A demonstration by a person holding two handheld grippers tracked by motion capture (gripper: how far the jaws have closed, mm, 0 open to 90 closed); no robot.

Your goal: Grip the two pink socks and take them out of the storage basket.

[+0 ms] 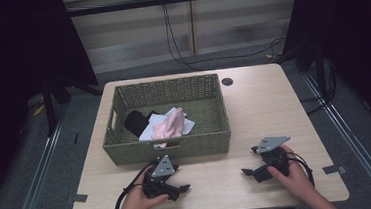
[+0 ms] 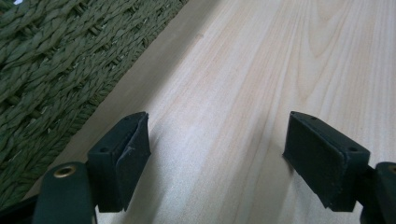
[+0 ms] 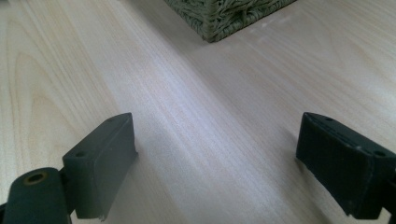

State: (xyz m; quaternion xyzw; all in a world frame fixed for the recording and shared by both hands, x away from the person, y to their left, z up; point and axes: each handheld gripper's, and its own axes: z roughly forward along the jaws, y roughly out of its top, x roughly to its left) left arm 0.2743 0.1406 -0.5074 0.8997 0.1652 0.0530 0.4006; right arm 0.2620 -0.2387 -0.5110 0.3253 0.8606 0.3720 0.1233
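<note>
A dim room with dark curtains at both sides and black cables hanging down a pale back wall surrounds a light wooden table [image 1: 253, 104] on a grey floor.

On the left half of the table stands a rectangular olive-green woven basket [image 1: 169, 148], its long front wall facing the person. Inside it lies a crumpled pink cloth [image 1: 170, 126] on top of a pale bluish-white cloth [image 1: 187, 126], with a black cloth [image 1: 136, 122] just to their left; the pink one reaches toward the front wall.

Just before that front wall, close to it but apart, the left gripper [image 1: 177, 183] rests low over the bare wood in the person's left hand [image 1: 140, 203]. In the left gripper view its black jaws stand wide apart with nothing between them, the basket's weave rising close at the left.

Well to the right, the right gripper [image 1: 251, 165] sits in the person's right hand [image 1: 292, 176] on the open part of the table, a grey three-cornered plate [image 1: 273, 143] on top. In the right gripper view its jaws are likewise spread with plain wood grain between them, and a corner of the basket shows farther off at the top.

A small dark round hole [image 1: 227, 81] is set in the table behind the basket's right end.
</note>
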